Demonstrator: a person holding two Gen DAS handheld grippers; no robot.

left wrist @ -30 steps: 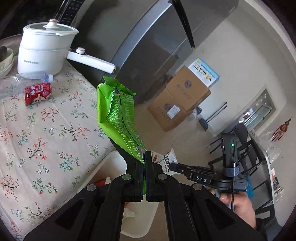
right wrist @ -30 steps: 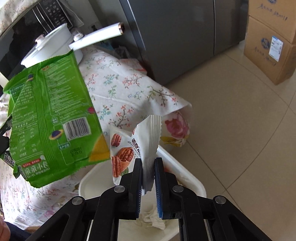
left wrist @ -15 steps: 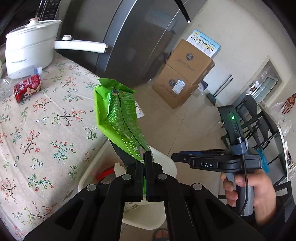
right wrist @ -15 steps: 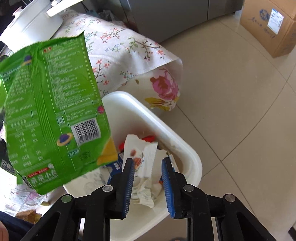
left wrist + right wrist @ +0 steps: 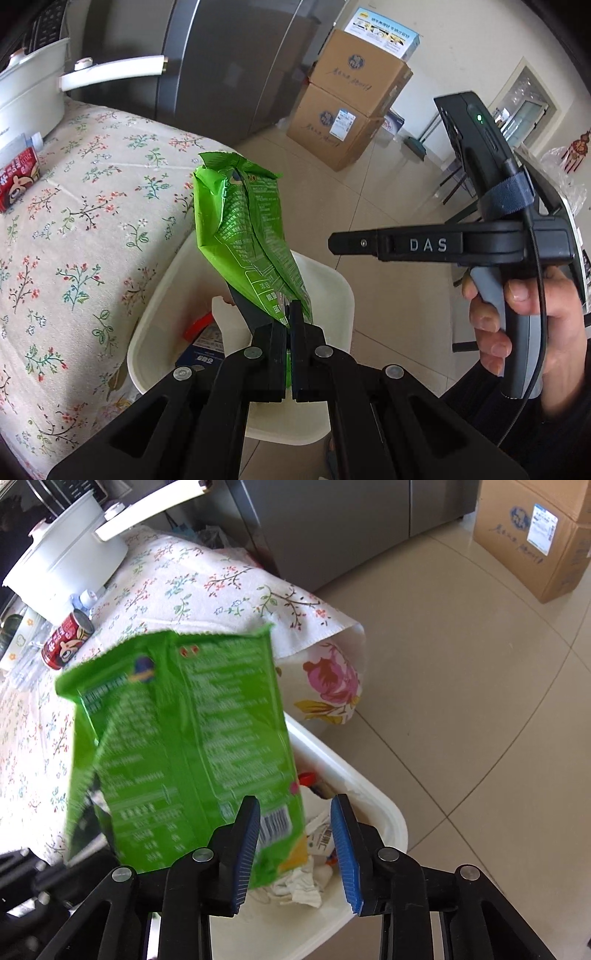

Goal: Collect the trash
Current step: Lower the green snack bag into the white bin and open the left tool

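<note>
Floral cloth covers the counter (image 5: 74, 229), which stands just beside the white bin (image 5: 332, 291) on the tiled floor; one corner of the cloth hangs down close to the bin's rim. Beyond the bin, well apart from it across the floor, two cardboard boxes (image 5: 354, 99) are stacked near a dark fridge (image 5: 221, 62). On the counter, far from the bin, sits a white pot (image 5: 70, 554) with a long handle, and a red can (image 5: 68, 640) lies on its side next to it. Inside the bin are crumpled tissue (image 5: 299, 882), a white wrapper (image 5: 319, 840) and a few other bits of rubbish. Directly above the bin hangs the green snack bag (image 5: 247, 240), upright with its torn top upward. The left gripper (image 5: 288, 332) has its jaws clamped tight on the bag's bottom edge. The right gripper (image 5: 295, 849) is over the bin too, its blue-padded jaws spread wide apart and holding nothing, with the bag just in front of them.
</note>
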